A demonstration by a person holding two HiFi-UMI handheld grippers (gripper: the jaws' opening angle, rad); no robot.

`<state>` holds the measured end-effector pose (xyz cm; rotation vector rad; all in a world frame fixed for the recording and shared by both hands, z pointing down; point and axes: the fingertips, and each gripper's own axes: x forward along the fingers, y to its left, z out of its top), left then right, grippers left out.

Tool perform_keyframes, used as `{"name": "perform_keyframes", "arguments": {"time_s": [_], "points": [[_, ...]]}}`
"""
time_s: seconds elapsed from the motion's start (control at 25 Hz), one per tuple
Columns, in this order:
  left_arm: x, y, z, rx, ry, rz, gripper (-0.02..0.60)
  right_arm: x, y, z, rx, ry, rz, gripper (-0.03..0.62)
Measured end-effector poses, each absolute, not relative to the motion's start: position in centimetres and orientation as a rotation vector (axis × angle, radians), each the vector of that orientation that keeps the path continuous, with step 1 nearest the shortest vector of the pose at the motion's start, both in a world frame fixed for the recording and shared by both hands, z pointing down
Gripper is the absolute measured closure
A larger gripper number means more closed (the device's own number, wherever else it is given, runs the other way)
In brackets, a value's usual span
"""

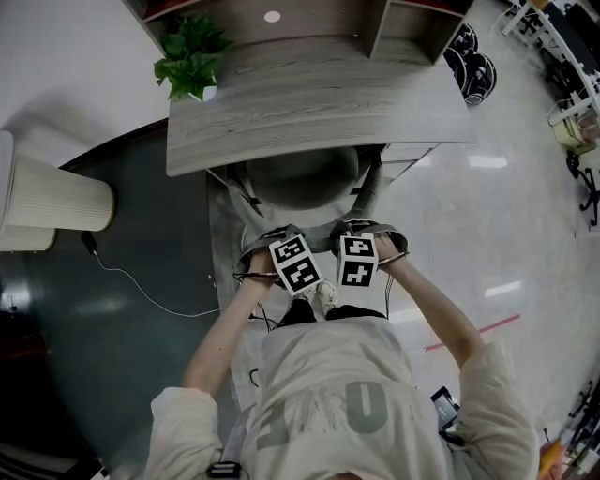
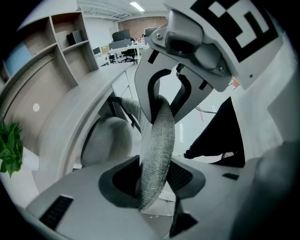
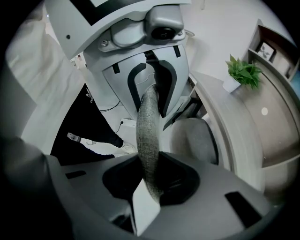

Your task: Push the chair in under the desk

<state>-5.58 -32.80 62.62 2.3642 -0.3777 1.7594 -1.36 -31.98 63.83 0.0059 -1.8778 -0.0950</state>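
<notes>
The grey fabric chair stands in front of the wood-grain desk (image 1: 309, 103), its seat (image 1: 305, 178) partly under the desk top. Both grippers point steeply down at the top edge of its backrest. My left gripper (image 1: 284, 236) is shut on that edge; in the left gripper view the padded backrest (image 2: 159, 140) runs between the jaws (image 2: 157, 180). My right gripper (image 1: 362, 230) is shut on the same edge, a little further right, with the backrest (image 3: 147, 136) pinched in its jaws (image 3: 152, 183). Each gripper view shows the other gripper on the edge just ahead.
A potted plant (image 1: 192, 56) stands on the desk's left end, with a shelf unit (image 1: 412, 23) at the back. A pale ribbed cylinder (image 1: 56, 197) sits on the floor at the left, and a cable (image 1: 141, 286) trails beside it. The person's shoe (image 1: 326, 292) is behind the chair.
</notes>
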Motion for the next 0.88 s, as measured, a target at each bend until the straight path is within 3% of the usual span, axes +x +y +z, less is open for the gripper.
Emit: {"name": "perform_keyframes", "arguments": {"time_s": [0.88], "points": [[-5.07,-33.01,62.68,2.391,-0.388,1.765,0.414,-0.93,-32.38,63.93,0.056,-1.880,-0.120,0.503]]}}
